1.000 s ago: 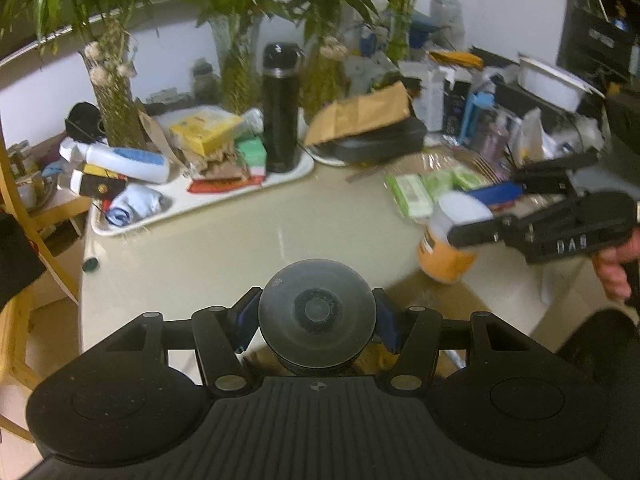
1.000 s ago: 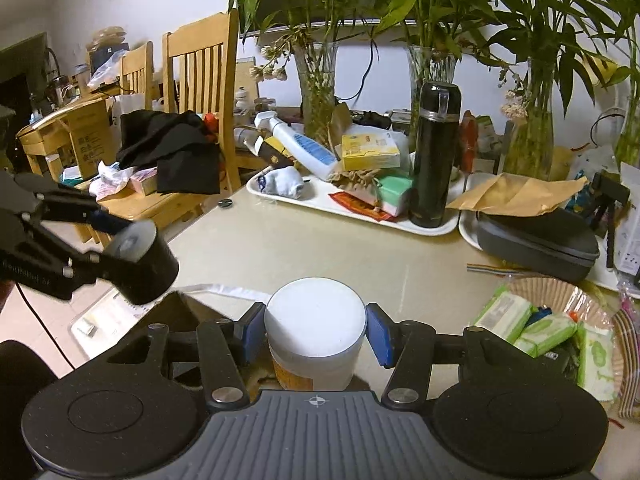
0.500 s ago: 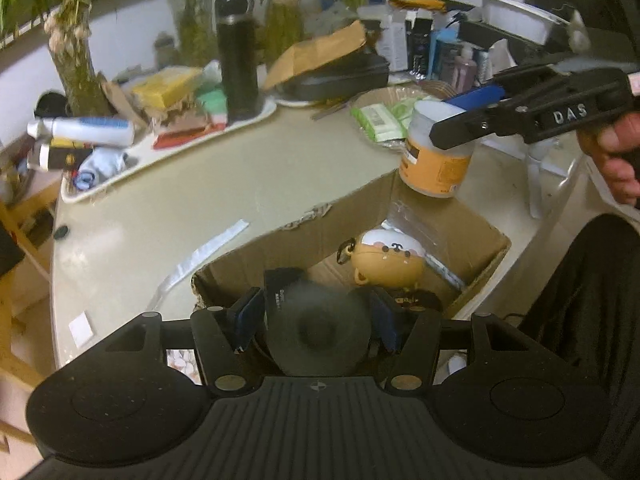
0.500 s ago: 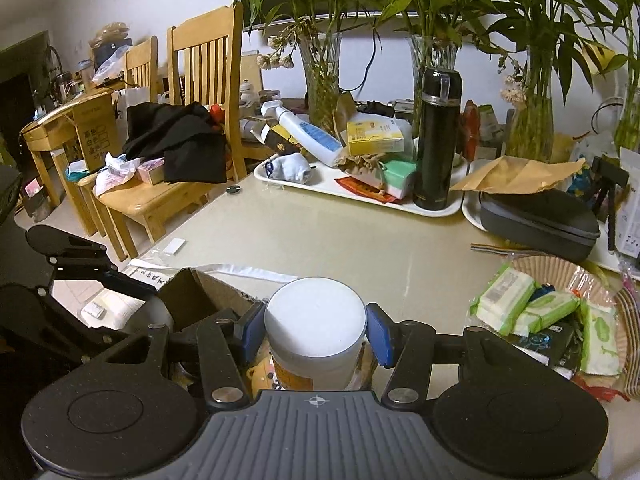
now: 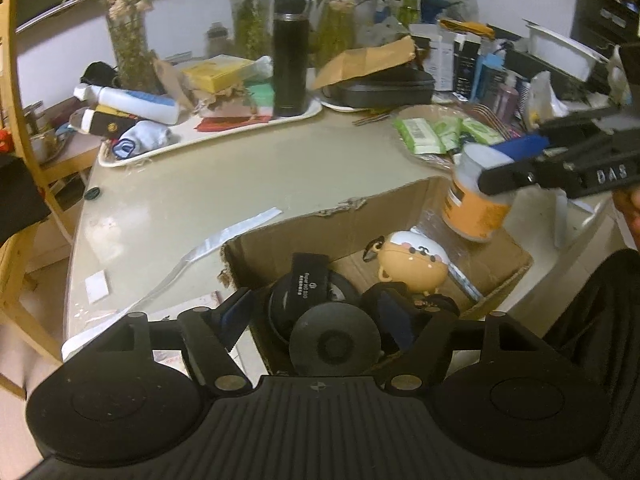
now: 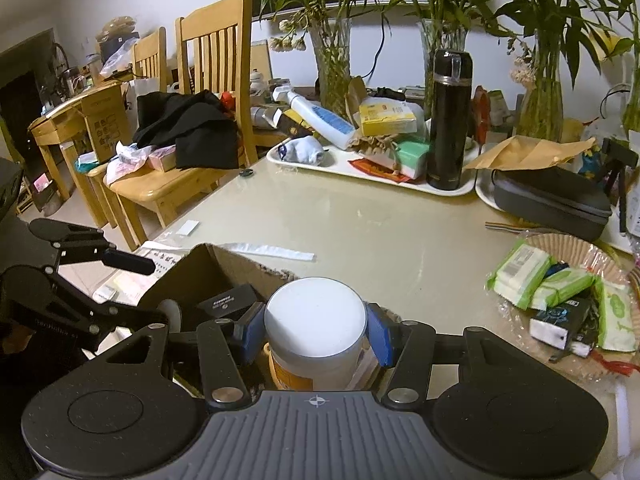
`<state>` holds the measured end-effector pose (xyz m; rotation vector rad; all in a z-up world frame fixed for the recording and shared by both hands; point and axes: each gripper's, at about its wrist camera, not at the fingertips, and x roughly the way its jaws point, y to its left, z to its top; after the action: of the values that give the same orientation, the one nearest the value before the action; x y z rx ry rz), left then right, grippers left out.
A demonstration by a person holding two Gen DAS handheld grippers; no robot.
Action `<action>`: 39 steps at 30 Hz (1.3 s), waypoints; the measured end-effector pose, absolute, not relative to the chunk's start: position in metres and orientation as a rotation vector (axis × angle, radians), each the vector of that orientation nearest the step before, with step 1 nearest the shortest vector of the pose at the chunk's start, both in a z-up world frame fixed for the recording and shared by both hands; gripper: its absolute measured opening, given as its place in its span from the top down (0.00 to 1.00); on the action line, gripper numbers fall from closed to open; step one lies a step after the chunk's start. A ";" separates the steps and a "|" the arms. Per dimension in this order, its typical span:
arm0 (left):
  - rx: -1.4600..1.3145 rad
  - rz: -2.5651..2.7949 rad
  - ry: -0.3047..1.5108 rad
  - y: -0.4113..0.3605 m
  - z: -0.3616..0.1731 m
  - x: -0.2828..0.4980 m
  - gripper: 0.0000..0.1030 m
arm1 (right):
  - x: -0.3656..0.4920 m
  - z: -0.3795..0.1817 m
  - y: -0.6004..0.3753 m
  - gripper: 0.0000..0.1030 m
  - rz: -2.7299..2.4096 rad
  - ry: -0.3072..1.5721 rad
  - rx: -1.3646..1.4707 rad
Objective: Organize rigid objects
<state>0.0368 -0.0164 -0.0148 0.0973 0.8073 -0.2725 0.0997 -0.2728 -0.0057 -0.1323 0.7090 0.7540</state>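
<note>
- Cardboard box (image 5: pixel 344 236) sits at the near table (image 5: pixel 256 184) edge, open on top, already holding a cartoon case (image 5: pixel 412 262) and a strapped black item (image 5: pixel 310 280).
- Black puck (image 5: pixel 334 344) lies low in the box's near corner, between the left gripper (image 5: pixel 320 320) fingers; the jaws are opening and the blue pads look clear of it, so it seems released.
- Orange jar (image 6: pixel 316 332) with a white lid is clamped at its lid by the right gripper (image 6: pixel 316 330), hanging over the box's far right corner, not yet inside.
- Risk, left side: the left finger looks to straddle the box wall, so pulling back carelessly could snag the rim and drag the box off the edge.
- Risk, right side: letting the jar go from here could drop it on the rim, tipping it out onto the table, or knock it onto the case below.
- Both grippers work over one small box; crossing paths could bump fingers and jolt the jar loose.
- Tray (image 5: pixel 240 136), black flask (image 5: pixel 290 52) and wipe packs (image 5: pixel 440 132) stand well apart.
</note>
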 end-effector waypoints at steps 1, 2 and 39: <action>0.094 -0.267 0.807 -0.017 -0.014 0.037 0.32 | 0.099 -0.006 -0.272 0.45 0.756 0.711 -0.133; 0.092 -0.261 0.805 -0.016 -0.014 0.037 0.32 | 0.098 -0.007 -0.272 0.45 0.759 0.713 -0.132; 0.089 -0.174 0.723 -0.027 -0.008 0.029 0.00 | 0.080 -0.019 -0.272 0.00 0.613 0.659 -0.158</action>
<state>0.0288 -0.0270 -0.0083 0.0890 0.7226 -0.1738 0.0796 -0.2725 -0.0185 -0.1576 0.6594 0.6133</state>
